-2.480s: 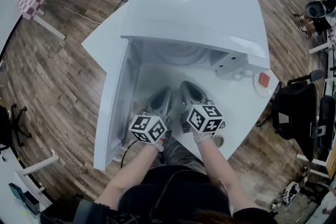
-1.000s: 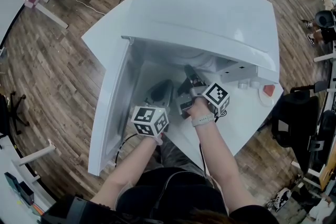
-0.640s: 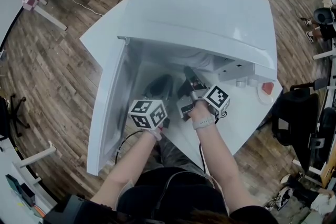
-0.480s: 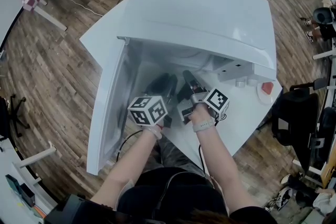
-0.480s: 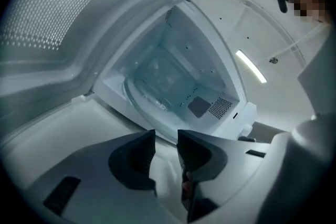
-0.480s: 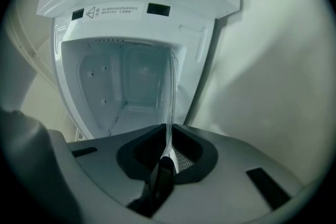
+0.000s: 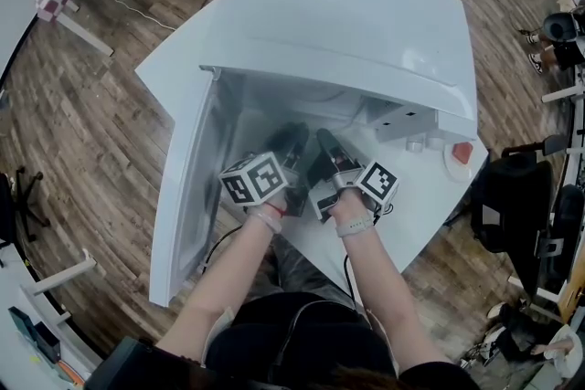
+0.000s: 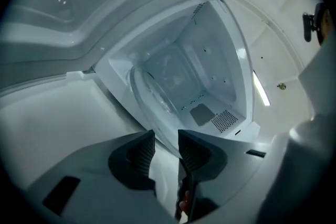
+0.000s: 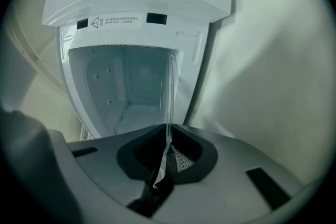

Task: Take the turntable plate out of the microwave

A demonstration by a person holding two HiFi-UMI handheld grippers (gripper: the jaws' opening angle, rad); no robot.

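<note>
One microwave here, with one door swung open off its left side. At the microwave's mouth that's two grippers: the left gripper and the right gripper. So two marker cubes too, one and another. Two bare forearms behind them, left forearm, right forearm. One turntable plate, edge-on at the microwave's opening. Right of the microwave there's one small round dish carrying one red thing. One white table under the microwave.

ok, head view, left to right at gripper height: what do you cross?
Open microwave door → left gripper → right gripper → small red item → black chair.
</note>
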